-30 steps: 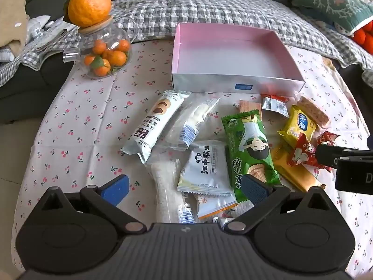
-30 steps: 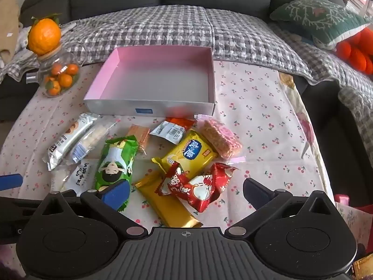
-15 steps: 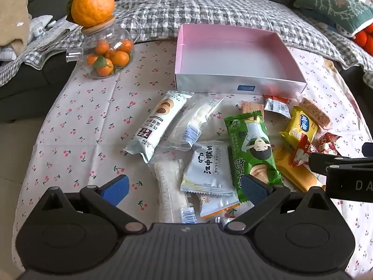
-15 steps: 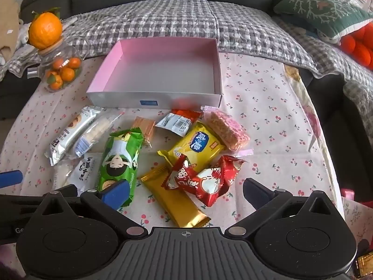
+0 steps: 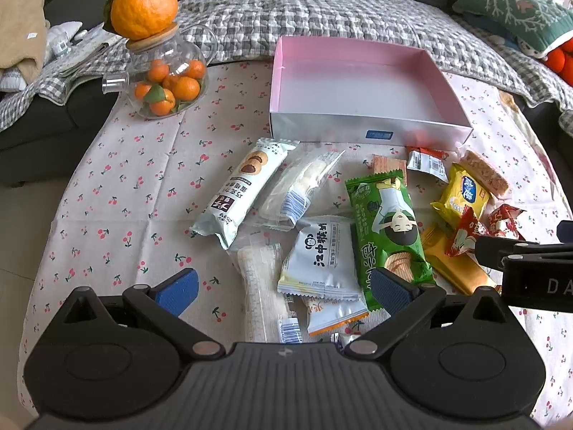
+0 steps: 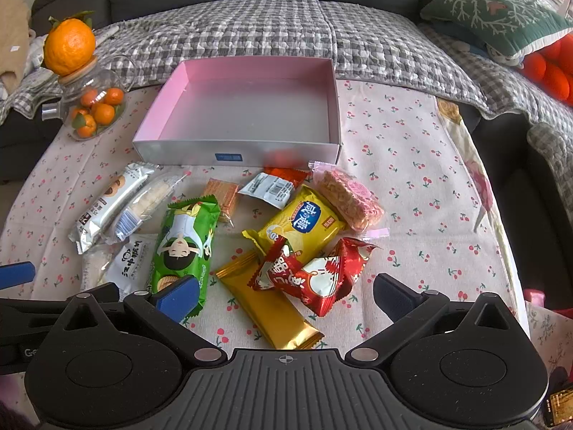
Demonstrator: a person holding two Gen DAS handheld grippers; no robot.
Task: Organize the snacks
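An empty pink box (image 5: pixel 361 86) (image 6: pixel 247 114) stands at the far side of the cherry-print tablecloth. Several snack packs lie in front of it: a green pack (image 5: pixel 388 229) (image 6: pixel 182 247), a white pack (image 5: pixel 318 258), a long white bar (image 5: pixel 243 193), a yellow pack (image 6: pixel 301 222), a red pack (image 6: pixel 315 276) and a gold bar (image 6: pixel 268 304). My left gripper (image 5: pixel 284 288) is open above the white packs. My right gripper (image 6: pixel 286 297) is open above the red pack and gold bar.
A glass jar of small oranges (image 5: pixel 164 79) with a large orange (image 5: pixel 143 1) on its lid stands at the far left. A checked blanket (image 6: pixel 286 32) and a green cushion (image 6: pixel 497 18) lie on the sofa behind. The table edge drops off at the right.
Both grippers have moved slightly forward and lower toward the snacks. Nothing was grasped and the snacks have not moved.
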